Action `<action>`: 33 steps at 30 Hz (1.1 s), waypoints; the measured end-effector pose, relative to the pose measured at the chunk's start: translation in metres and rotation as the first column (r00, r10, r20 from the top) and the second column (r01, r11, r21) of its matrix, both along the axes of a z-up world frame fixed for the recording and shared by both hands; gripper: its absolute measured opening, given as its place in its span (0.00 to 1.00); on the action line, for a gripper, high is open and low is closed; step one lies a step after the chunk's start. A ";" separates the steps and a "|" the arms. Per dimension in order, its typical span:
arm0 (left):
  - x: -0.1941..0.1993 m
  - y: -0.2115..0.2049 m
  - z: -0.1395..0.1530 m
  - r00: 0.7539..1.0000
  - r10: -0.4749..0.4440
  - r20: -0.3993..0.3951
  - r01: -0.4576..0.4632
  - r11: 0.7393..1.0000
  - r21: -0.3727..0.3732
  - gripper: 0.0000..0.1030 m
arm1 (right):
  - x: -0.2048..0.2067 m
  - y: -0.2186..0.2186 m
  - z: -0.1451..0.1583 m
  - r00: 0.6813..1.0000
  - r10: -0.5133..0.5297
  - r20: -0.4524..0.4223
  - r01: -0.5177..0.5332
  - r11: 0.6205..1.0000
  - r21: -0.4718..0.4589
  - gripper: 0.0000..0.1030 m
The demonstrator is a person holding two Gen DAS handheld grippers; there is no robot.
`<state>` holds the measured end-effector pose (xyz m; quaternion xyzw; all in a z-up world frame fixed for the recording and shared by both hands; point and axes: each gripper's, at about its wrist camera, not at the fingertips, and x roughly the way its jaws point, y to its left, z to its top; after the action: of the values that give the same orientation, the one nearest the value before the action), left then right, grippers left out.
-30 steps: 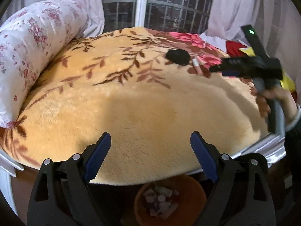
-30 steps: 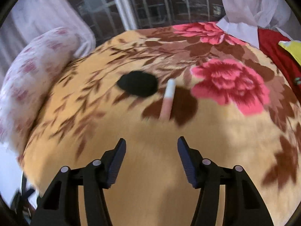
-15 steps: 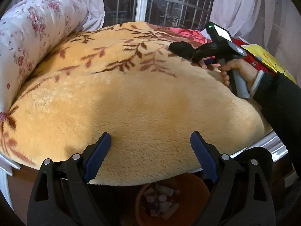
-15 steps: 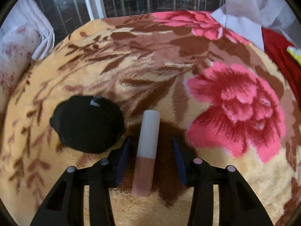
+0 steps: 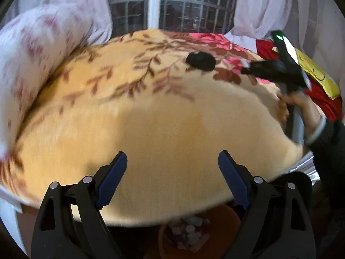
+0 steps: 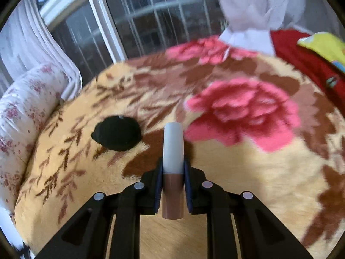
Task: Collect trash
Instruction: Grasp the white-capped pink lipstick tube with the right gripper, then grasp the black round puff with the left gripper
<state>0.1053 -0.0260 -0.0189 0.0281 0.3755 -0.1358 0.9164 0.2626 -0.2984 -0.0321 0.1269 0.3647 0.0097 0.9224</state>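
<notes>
The pink-and-white tube (image 6: 173, 168) is clamped in the right gripper (image 6: 173, 185), apparently lifted off the blanket (image 6: 248, 194); it should be carried level to the orange bin (image 5: 199, 233), under the spread, empty left gripper (image 5: 172, 179)

At the centre of your frame the floral blanket (image 6: 248, 168), upper left the flowered bolster (image 5: 32, 64), top the barred window (image 5: 194, 6), white curtains (image 6: 254, 2), right edge red cloth (image 6: 301, 51)

Right gripper (image 6: 172, 185) has its jaws closed on a slim tube (image 6: 173, 168) — held lengthwise between the blue pads, by a hand (image 5: 301, 105) in a dark sleeve. Left gripper (image 5: 172, 179) is spread wide (nothing between its fingers).
</notes>
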 end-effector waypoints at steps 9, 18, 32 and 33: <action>0.146 -0.076 0.024 0.997 -0.064 -0.039 0.063 0.998 -0.028 0.82 | -0.003 -0.025 -0.015 0.998 -0.064 -0.017 0.065 0.990 0.124 0.17; 0.236 -0.133 0.007 0.998 -0.049 -0.046 0.051 0.998 0.032 0.82 | -0.002 -0.043 -0.028 0.996 -0.082 -0.045 0.090 0.966 0.241 0.17; 0.282 -0.152 -0.027 0.998 -0.010 -0.069 0.018 0.994 0.107 0.57 | 0.006 -0.040 -0.031 0.996 -0.064 -0.063 0.077 0.969 0.235 0.17; 0.281 -0.151 -0.027 0.998 -0.007 -0.065 0.014 0.994 0.107 0.55 | 0.006 -0.039 -0.032 0.996 -0.065 -0.065 0.078 0.969 0.233 0.17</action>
<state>0.3861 -0.1770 -0.0455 0.0747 0.4114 -0.1211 0.9003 0.2690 -0.3378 -0.0638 0.2486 0.3824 0.0161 0.8898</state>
